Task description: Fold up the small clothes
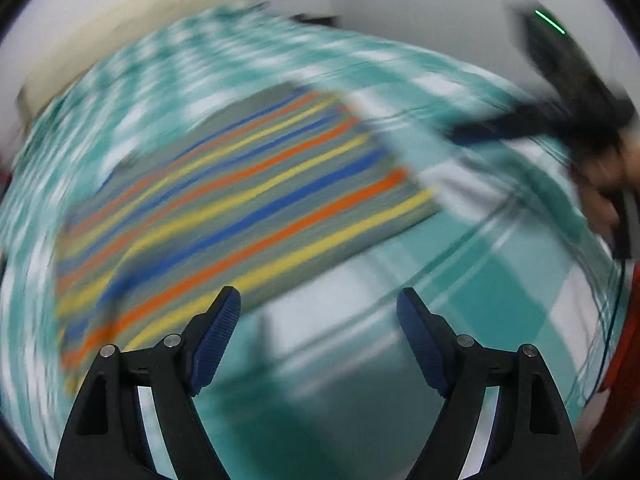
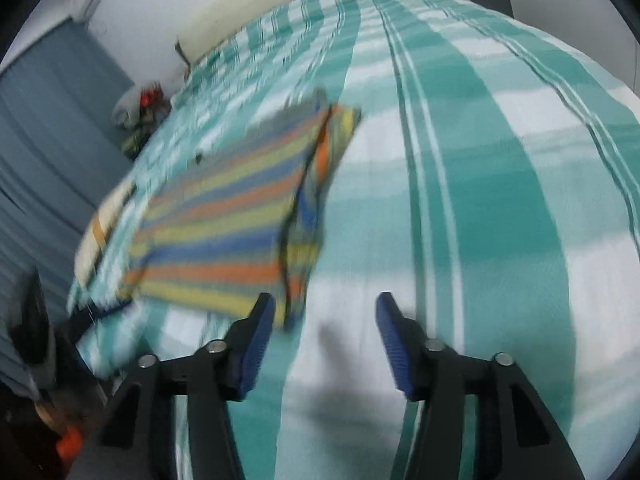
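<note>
Only left view, right gripper (image 1: 472,134), hand (image 1: 600,200)

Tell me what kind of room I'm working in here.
Probably a bedroom: the striped garment lies on a bed under a teal-and-white checked sheet, a pale headboard-like panel stands against the wall, and other clothes are piled beside the bed.

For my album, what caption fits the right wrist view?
Open right claw above a striped folded garment on a teal checked bedsheet.

Checked bedsheet (image 2: 500,128), clothes heap (image 2: 136,114).
</note>
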`<action>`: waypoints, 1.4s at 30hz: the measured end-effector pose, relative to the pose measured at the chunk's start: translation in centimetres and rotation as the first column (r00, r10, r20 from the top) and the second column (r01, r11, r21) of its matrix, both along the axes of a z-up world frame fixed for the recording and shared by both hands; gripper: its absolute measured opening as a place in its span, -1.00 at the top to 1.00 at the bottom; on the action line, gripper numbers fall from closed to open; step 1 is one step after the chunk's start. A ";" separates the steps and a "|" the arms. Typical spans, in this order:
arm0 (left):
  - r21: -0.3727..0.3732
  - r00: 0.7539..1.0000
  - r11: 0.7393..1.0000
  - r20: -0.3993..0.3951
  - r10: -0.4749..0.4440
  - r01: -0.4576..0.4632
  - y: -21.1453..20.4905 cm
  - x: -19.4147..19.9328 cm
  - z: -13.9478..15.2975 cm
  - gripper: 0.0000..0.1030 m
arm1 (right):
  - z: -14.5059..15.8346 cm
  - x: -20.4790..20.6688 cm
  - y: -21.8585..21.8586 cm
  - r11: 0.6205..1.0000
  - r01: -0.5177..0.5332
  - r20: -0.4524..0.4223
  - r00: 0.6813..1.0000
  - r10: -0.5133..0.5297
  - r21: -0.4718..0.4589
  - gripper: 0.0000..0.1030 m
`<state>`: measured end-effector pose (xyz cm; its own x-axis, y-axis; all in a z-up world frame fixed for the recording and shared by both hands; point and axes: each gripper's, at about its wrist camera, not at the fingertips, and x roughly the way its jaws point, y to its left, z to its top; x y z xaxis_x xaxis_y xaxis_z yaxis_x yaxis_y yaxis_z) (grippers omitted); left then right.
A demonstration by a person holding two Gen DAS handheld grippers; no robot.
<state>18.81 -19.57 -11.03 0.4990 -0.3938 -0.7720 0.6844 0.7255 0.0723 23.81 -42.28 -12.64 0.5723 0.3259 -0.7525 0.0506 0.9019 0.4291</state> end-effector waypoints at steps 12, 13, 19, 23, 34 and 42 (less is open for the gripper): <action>0.002 1.000 1.000 0.004 -0.006 0.006 -10.6 3.8 -2.9 0.71 | -2.9 18.4 -2.5 0.971 -0.083 -0.104 0.989 0.109 0.225 -0.25; 0.000 1.000 1.000 0.007 0.004 -0.004 -10.7 3.9 -2.8 0.79 | -3.3 19.2 -2.3 0.964 -0.086 -0.108 0.987 0.116 0.253 -0.24; -0.208 0.992 0.975 -0.112 0.060 -0.082 -6.1 4.7 -0.1 0.85 | -1.8 20.9 0.2 0.980 -0.074 -0.087 0.992 0.092 0.187 0.82; -0.344 0.975 0.919 -0.179 0.135 -0.191 -0.2 4.9 2.4 0.85 | 1.8 20.0 2.7 0.978 -0.100 -0.013 0.994 0.104 0.184 0.82; -0.407 0.817 0.710 -0.340 0.466 -0.575 18.5 6.7 1.7 0.85 | 4.7 24.2 20.2 0.936 -0.276 0.059 0.961 0.270 0.218 0.82; -0.305 0.717 0.654 -0.400 0.572 -0.692 24.0 8.0 -3.2 0.60 | -1.0 27.6 32.3 0.898 -0.360 -0.015 0.927 0.376 0.252 0.67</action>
